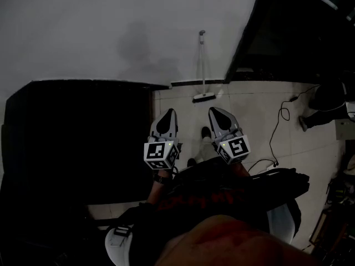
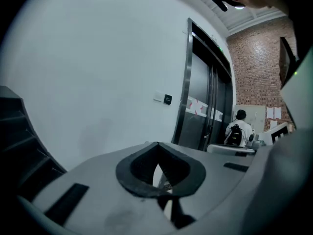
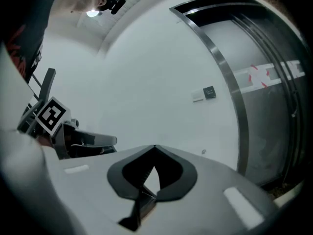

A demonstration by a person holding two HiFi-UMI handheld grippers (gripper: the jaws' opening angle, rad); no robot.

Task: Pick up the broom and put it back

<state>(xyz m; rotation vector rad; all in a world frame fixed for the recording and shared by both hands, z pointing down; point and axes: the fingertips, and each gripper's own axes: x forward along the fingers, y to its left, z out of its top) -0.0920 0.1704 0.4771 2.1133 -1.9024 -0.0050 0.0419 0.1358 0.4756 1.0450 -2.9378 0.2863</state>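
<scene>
The broom (image 1: 202,68) leans upright against the white wall, its brush head (image 1: 203,97) on the tiled floor, straight ahead in the head view. Both grippers hover side by side short of it, pointing toward it. My left gripper (image 1: 169,112) is shut with nothing in it; in the left gripper view its jaws (image 2: 157,144) meet at the tip. My right gripper (image 1: 214,111) is likewise shut and empty, its tip (image 3: 155,147) closed in the right gripper view. The left gripper's marker cube (image 3: 51,114) shows at that view's left edge.
A large black block (image 1: 77,137) fills the left of the floor. A dark metal-framed door (image 1: 294,32) stands right of the broom. A cable (image 1: 280,123) lies on the tiles at right, near someone's foot (image 1: 310,121). A person with a backpack (image 2: 238,131) stands far off.
</scene>
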